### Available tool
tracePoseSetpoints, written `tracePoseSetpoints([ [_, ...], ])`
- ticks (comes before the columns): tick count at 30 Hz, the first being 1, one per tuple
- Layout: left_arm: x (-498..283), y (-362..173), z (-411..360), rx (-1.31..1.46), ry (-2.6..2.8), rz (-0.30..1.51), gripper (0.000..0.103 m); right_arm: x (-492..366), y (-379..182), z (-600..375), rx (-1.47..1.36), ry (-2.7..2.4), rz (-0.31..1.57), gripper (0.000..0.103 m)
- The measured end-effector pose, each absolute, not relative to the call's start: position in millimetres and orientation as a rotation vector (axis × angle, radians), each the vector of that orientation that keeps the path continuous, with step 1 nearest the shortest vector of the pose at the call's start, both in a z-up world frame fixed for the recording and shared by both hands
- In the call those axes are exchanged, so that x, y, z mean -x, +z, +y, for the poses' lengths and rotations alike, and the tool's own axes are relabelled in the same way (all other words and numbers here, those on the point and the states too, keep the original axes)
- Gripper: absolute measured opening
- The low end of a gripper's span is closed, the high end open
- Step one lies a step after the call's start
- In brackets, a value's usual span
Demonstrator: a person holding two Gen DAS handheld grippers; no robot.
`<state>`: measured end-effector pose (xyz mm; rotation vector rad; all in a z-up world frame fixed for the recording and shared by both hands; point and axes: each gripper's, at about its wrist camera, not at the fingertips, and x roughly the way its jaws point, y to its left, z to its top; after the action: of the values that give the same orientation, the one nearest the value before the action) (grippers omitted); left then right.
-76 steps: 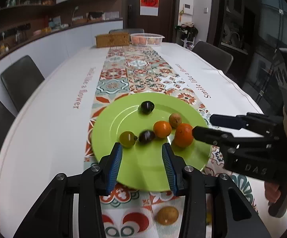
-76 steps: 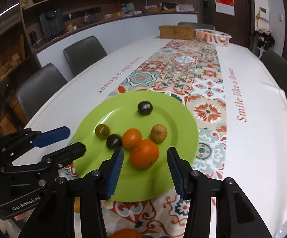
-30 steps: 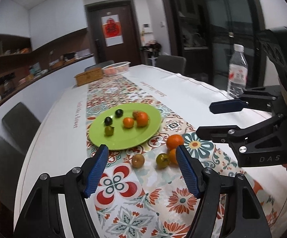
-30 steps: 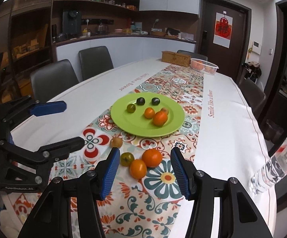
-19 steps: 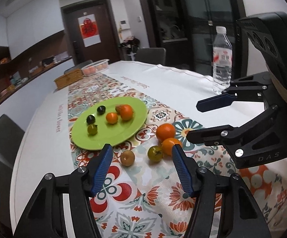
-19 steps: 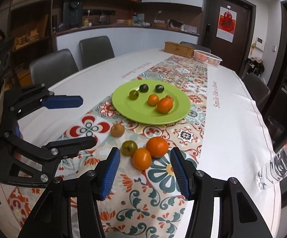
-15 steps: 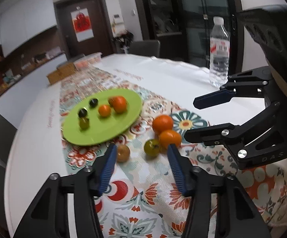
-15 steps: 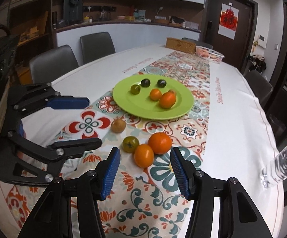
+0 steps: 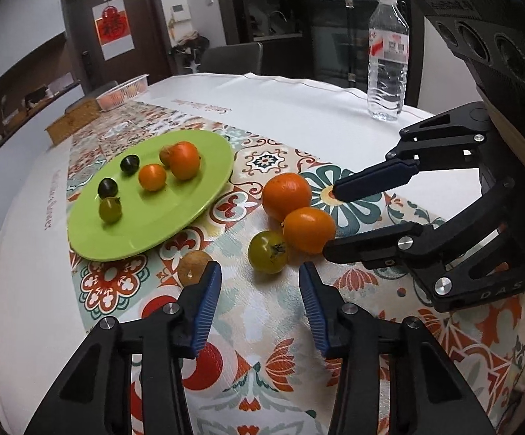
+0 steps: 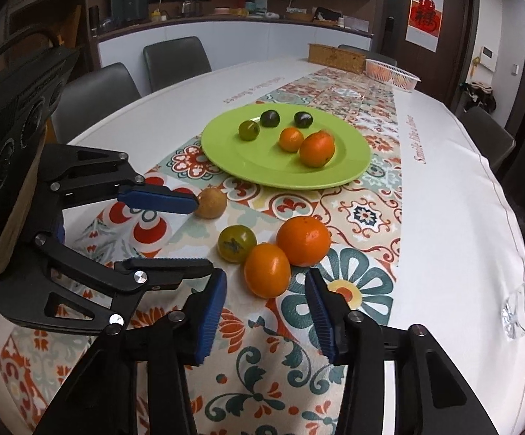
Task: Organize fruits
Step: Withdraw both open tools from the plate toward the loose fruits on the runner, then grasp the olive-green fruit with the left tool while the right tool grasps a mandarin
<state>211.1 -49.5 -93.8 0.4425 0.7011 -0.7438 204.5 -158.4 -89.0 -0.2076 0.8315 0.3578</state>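
While both grippers hung low over the patterned table runner, each was seen with its blue pads spread apart and nothing between them. Read from the left in the right wrist view, the left gripper was noted at the near-left edge of the runner, its upper finger tip just beside, perhaps touching, a small tan fruit that lay on the cloth. To the right of that, a green tomato was found on the runner, touching a small orange, which in turn was pressed against a larger orange; these three formed a tight cluster off the plate. The right gripper was held directly before the small orange, fingers open to either side of it but not closed on it. Behind the cluster, a green plate was recorded on the runner, bearing a green tomato, two dark fruits, a small orange fruit and a larger orange one, with another fruit partly hidden behind the last. In the left wrist view the same layout was confirmed: the plate at left, the tan fruit just ahead of the left gripper, the loose tomato and oranges to the right, and the right gripper reaching in from the right with one finger tip close by the small orange. A water bottle was seen upright on the white tablecloth at far right, well apart from the fruit.
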Motion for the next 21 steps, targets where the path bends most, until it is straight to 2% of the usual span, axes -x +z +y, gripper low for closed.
tracePoseSetpoints([
  [9, -223, -96, -54, -0.451, -0.761, 0.709, 0.042, -221, -100, -161, 0.176, 0.373, 0.871, 0.043],
  [18, -228, -102, -66, -0.464, -0.78, 0.731, 0.04, -225, -107, -166, 0.138, 0.409, 0.903, 0.032],
  [21, -229, -104, -71, -0.466, -0.779, 0.745, 0.034, -222, -106, -168, 0.145, 0.409, 0.898, 0.032],
])
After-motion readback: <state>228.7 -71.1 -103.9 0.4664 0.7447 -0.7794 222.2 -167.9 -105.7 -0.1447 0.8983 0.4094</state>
